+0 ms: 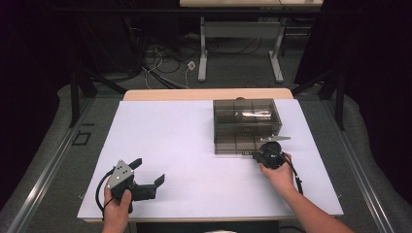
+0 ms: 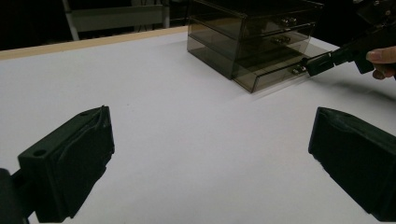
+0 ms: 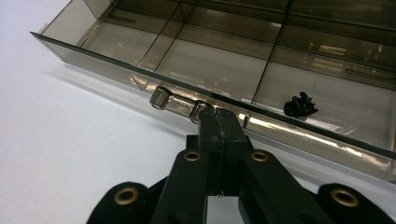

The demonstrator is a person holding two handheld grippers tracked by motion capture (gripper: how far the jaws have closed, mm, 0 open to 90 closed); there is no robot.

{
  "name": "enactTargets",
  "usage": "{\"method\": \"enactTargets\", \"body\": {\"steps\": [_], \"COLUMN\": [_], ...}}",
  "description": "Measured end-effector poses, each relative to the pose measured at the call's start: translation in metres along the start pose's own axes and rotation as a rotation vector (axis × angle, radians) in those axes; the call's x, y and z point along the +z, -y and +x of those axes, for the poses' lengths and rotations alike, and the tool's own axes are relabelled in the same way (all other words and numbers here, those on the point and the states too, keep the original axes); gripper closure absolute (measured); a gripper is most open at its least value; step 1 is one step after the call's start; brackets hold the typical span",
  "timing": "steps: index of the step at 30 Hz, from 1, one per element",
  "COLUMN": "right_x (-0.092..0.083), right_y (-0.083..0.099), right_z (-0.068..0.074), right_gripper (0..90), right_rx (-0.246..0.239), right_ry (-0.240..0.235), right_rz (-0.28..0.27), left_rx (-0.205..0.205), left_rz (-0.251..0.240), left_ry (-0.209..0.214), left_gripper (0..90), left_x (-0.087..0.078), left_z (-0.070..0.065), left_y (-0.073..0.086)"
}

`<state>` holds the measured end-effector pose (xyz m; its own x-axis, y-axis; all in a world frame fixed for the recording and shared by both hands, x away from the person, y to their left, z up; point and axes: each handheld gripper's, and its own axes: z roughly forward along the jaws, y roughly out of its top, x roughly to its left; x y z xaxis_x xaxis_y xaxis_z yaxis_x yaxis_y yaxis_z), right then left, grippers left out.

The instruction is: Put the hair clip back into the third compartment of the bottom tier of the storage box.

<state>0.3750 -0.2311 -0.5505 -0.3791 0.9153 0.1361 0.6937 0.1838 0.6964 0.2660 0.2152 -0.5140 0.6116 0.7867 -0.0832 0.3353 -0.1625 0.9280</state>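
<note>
Jaws first: on our right gripper [image 3: 218, 122] they are pressed together at the clear knob handle [image 3: 180, 103] of the bottom drawer [image 3: 261, 79], pinching its right end as far as we can tell. That drawer belongs to the smoked acrylic drawer box [image 1: 247, 125], which sits on the far right of the white tabletop [image 1: 180, 145]. It stands pulled partway out, and a small black object [image 3: 300, 104] lies in one of its compartments.

We judge the step in hand to be sliding this drawer by its handle. The next move calls for a straight, level pull or push along the drawer's run, so the light box does not skid.

Our left gripper [image 1: 148, 174] rests near the tabletop's near left corner, jaws spread wide and holding nothing, well apart from the box.
</note>
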Motion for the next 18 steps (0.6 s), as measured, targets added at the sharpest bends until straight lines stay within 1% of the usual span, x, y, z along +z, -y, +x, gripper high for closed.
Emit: {"method": "enactTargets", "body": {"steps": [1, 5, 6, 7, 12, 13, 18], "right_x": [0.0002, 0.0024, 0.0023, 0.0029, 0.0046, 0.0047, 0.0063], "right_y": [-0.0004, -0.0020, -0.0025, -0.0028, -0.0061, -0.0066, -0.0089], "right_z": [-0.0004, -0.0016, -0.0012, -0.0013, -0.0025, -0.0020, -0.0034], "right_gripper": [90.0, 90.0, 90.0, 90.0, 90.0, 90.0, 90.0], "right_rx": [-0.002, -0.004, 0.011, 0.013, 0.015, 0.023, 0.021], "right_ry": [-0.007, 0.000, 0.001, 0.004, 0.006, 0.009, 0.012], "right_rz": [0.000, -0.013, -0.005, -0.007, -0.015, -0.015, -0.018], "left_rx": [0.001, 0.001, 0.001, 0.000, 0.000, 0.000, 0.001], "left_rz": [0.000, 0.000, 0.000, 0.000, 0.000, 0.000, 0.000], "left_ry": [-0.001, -0.001, -0.001, -0.001, -0.001, -0.001, -0.001], "left_gripper": [0.4, 0.4, 0.4, 0.4, 0.4, 0.4, 0.4], "left_x": [0.0000, -0.0001, -0.0001, -0.0001, -0.0003, -0.0004, -0.0005], "left_z": [-0.0001, 0.0000, 0.0000, -0.0002, -0.0003, -0.0003, -0.0003], "left_y": [0.0000, 0.0001, 0.0001, 0.0001, 0.0001, 0.0001, 0.0002]}}
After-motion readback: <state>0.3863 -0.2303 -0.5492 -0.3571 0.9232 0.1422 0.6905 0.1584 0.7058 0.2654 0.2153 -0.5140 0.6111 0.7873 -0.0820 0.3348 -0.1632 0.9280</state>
